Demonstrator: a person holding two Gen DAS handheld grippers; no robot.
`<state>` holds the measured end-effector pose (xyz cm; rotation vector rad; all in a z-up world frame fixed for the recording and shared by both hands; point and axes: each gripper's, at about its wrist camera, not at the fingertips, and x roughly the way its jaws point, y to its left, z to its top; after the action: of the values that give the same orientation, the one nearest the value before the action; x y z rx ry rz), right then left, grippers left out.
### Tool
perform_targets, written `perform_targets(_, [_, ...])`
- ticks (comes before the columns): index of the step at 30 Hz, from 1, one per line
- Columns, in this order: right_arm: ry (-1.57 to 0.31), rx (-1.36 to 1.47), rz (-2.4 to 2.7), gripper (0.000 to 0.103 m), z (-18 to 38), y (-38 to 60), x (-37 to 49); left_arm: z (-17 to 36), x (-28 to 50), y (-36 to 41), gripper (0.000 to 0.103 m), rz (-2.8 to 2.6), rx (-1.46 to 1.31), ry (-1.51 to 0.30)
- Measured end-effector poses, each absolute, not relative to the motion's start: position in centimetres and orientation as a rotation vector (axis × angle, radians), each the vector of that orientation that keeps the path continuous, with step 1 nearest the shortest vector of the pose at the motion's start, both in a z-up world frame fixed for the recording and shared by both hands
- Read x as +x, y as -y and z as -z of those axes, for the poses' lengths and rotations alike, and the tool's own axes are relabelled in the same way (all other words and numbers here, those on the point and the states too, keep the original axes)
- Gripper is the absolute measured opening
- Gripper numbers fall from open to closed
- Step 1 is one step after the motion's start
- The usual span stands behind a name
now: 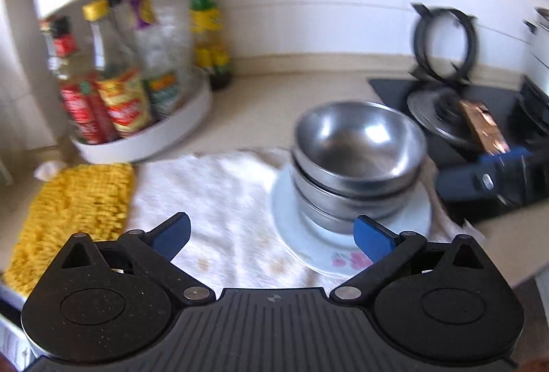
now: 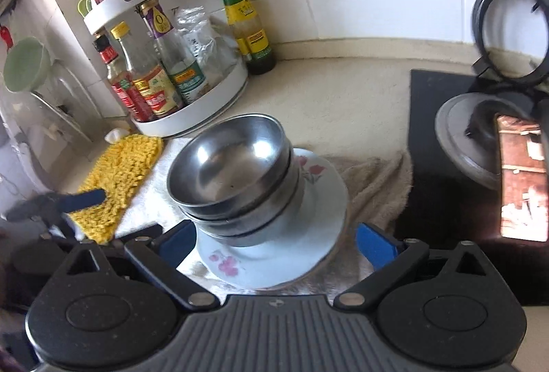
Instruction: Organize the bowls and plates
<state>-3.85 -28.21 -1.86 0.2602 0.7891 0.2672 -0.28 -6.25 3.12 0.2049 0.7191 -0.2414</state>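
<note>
Three steel bowls (image 1: 357,149) are nested in a stack on a white plate with pink flowers (image 1: 308,245), which lies on a white towel (image 1: 212,197). My left gripper (image 1: 272,236) is open and empty, just in front and left of the plate. My right gripper (image 2: 274,243) is open, its blue fingers either side of the plate's (image 2: 326,200) near rim, below the bowl stack (image 2: 233,166). The right gripper shows in the left wrist view (image 1: 494,173) to the right of the bowls. The left gripper shows in the right wrist view (image 2: 79,198) over the yellow mat.
A yellow shaggy mat (image 1: 72,210) lies left of the towel. A white two-tier rack of sauce bottles (image 2: 185,97) stands at the back left, with a green-capped bottle (image 2: 245,25) beside it. A black hob (image 2: 456,166) with a metal lid (image 2: 463,138) lies on the right.
</note>
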Motion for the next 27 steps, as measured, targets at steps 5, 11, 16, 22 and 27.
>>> perform_targets(5, [-0.753, 0.216, -0.233, 0.103, 2.0, 27.1, -4.8, -3.4, -0.6, 6.1, 0.103, 0.158, 0.119, -0.713])
perform_targets(11, [-0.727, 0.198, -0.176, 0.103, 2.5, 26.8, -4.8, -3.9, -1.4, 5.7, 0.103, 0.103, 0.065, -0.685])
perform_targets(16, [-0.708, 0.184, -0.165, 0.103, 2.4, 26.4, -4.6, -3.9, -1.6, 6.0, 0.103, 0.074, 0.069, -0.677])
perform_targets(22, [-0.704, 0.184, -0.165, 0.103, 2.5, 26.1, -4.4, -4.3, -1.8, 5.9, 0.103, 0.057, 0.055, -0.662])
perform_targets(27, [-0.698, 0.185, -0.16, 0.103, 2.5, 25.9, -4.4, -4.3, -1.9, 5.6, 0.103, 0.045, 0.043, -0.662])
